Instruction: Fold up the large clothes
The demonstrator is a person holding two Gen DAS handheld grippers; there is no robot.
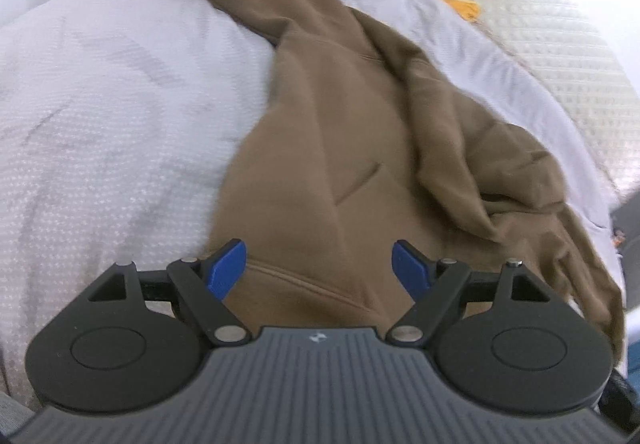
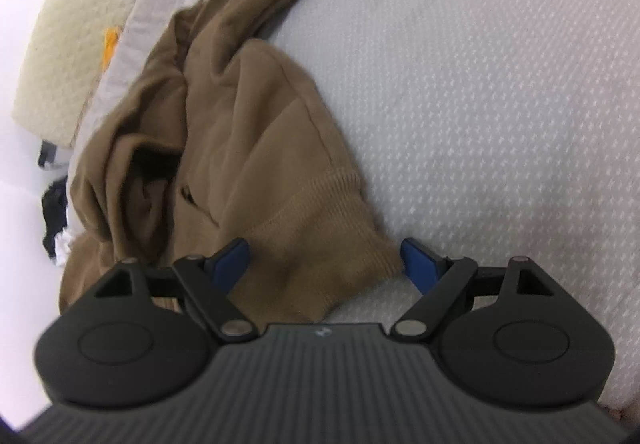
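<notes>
Brown sweatshirt [image 1: 320,148] lies crumpled on the bed [image 1: 100,124], folding barely begun.

Garment runs from the upper left of the left wrist view down to the bottom centre, bunched and twisted along the right side, one sleeve end trailing off at upper left; no neat fold visible yet, so nearly all of the task looks left: spread flat, sleeves in, fold body. Left gripper [image 1: 320,268] has jaws spread wide over the hem, holding nothing. Right gripper [image 2: 326,264] has jaws wide too, straddling the ribbed cuff [image 2: 320,236] at lower centre of its view, pads not pressing, no grip. Cream textured blanket [image 1: 540,4] sits at upper right.
</notes>
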